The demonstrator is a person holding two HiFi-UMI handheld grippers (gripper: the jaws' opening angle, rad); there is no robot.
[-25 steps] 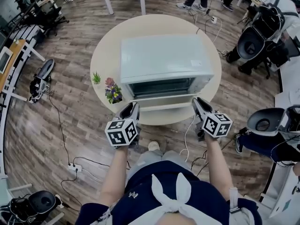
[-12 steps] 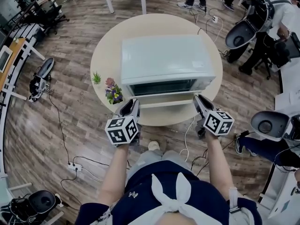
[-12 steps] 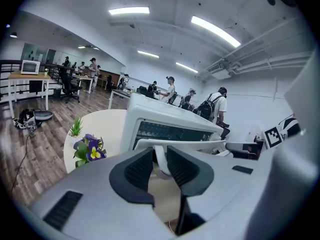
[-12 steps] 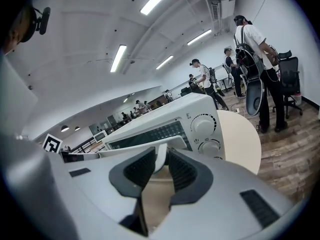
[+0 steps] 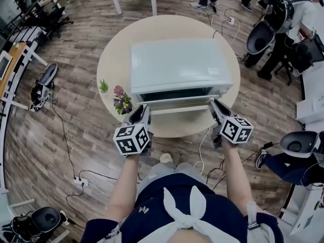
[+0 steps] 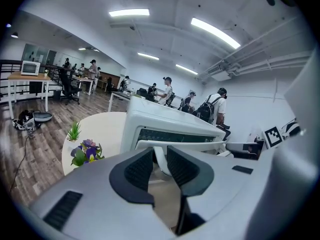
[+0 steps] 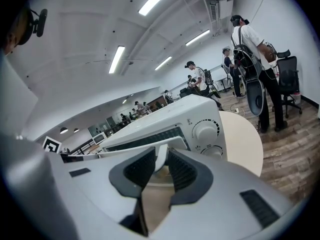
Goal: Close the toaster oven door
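Head view: the toaster oven (image 5: 177, 65) is set on the table (image 5: 114, 59), its door (image 5: 177, 104) ajar, facing the person, long axis left-right. Left gripper view: the door's left end is clamped by the left claw (image 6: 159, 157). Right gripper view: its right end is clamped by the right claw (image 7: 161, 157).

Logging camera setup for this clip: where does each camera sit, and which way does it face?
Head view: on the person's head, facing steeply down at the toaster oven on the table; shows forearms, torso, left gripper and right gripper.
Left gripper view: on the left gripper, facing along its jaws, closed on the door handle.
Right gripper view: on the right gripper, likewise, beside the knobs.
Shared: both gripper views see that handle.
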